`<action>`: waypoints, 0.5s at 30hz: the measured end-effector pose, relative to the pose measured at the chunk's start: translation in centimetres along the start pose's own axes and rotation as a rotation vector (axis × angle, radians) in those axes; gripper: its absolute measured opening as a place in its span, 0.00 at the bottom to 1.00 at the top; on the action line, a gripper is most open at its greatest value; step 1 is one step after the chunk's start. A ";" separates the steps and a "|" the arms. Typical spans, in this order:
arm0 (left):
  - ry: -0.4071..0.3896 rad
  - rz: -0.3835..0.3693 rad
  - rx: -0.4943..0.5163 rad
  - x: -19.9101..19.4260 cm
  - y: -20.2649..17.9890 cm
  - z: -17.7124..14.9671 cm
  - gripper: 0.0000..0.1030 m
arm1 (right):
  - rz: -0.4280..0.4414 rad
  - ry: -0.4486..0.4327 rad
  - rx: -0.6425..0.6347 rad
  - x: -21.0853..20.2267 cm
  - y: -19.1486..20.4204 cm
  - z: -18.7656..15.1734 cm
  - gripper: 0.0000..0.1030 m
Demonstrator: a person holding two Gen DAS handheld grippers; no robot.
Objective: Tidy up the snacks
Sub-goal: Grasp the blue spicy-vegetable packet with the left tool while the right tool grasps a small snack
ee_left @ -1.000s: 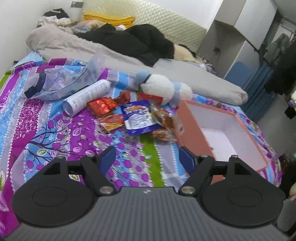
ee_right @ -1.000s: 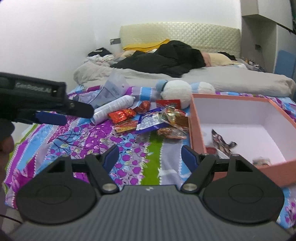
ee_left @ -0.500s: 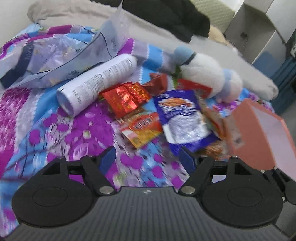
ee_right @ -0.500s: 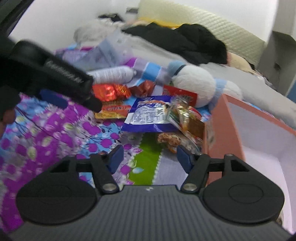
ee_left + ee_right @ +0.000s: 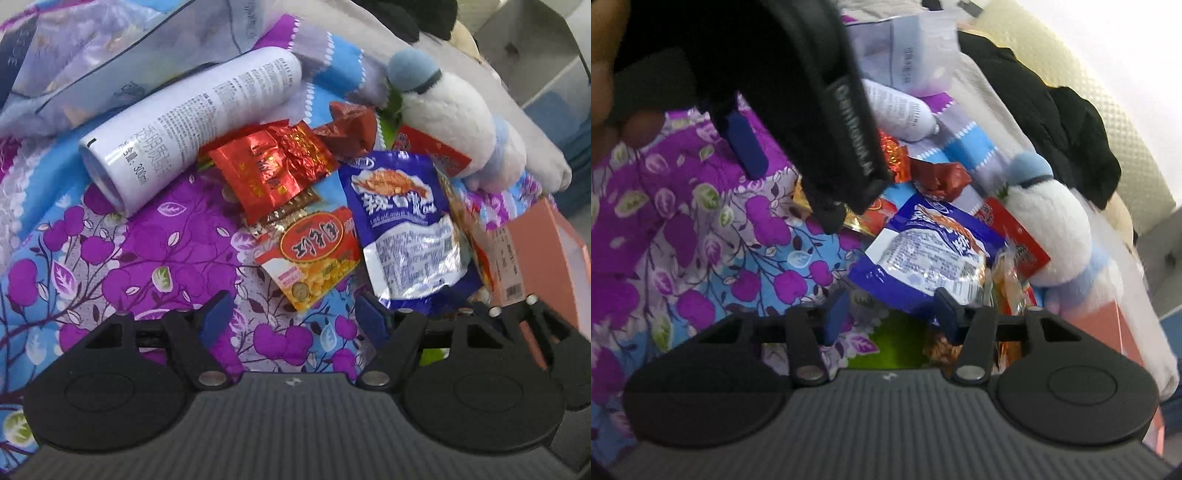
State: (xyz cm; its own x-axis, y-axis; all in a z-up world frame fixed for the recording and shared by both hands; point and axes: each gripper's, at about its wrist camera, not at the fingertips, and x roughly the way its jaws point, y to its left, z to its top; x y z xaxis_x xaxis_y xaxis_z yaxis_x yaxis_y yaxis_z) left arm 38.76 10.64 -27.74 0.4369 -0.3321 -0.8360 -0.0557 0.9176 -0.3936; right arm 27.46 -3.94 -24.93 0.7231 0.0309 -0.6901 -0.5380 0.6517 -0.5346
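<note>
Floral bedsheet (image 5: 122, 258): snack packets heaped beside the orange box (image 5: 535, 258). Left gripper (image 5: 291, 317) open before the corn-snack packet (image 5: 314, 258); right gripper (image 5: 890, 314) open at the blue packet (image 5: 923, 254). Risk: grippers crowd, collide; overlapping packets drag along.

A white bottle (image 5: 192, 125) lies beside a plush toy (image 5: 454, 122) on floral bedding (image 5: 110, 266).
</note>
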 end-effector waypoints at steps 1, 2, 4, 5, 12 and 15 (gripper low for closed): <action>0.003 -0.005 -0.019 0.0 0.2 0.1 0.74 | -0.002 0.001 -0.015 0.2 0.0 0.1 0.46; 0.005 -0.009 -0.045 -0.1 0.4 0.3 0.72 | -0.002 0.002 -0.027 0.3 0.1 0.3 0.46; 0.003 -0.024 -0.072 -0.6 0.5 0.6 0.71 | 0.011 0.011 -0.017 0.2 -0.3 0.6 0.46; 0.001 -0.033 -0.082 -0.8 0.6 0.8 0.71 | 0.020 0.015 0.002 0.1 -0.6 0.8 0.46; -0.032 -0.172 -0.177 -2.0 0.4 2.1 0.63 | -0.029 0.006 0.160 -2.6 -4.2 1.5 0.46; -0.015 -0.223 -0.216 -1.1 -0.1 2.3 0.63 | -0.078 0.016 0.231 -2.5 -6.2 1.3 0.44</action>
State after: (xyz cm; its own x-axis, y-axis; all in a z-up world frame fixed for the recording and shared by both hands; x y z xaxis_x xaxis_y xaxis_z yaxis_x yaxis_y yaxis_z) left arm 40.35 11.45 -25.90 0.4731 -0.5155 -0.7144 -0.1460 0.7538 -0.6406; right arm 29.53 -7.08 -19.25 0.7505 -0.0369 -0.6598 -0.3664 0.8076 -0.4620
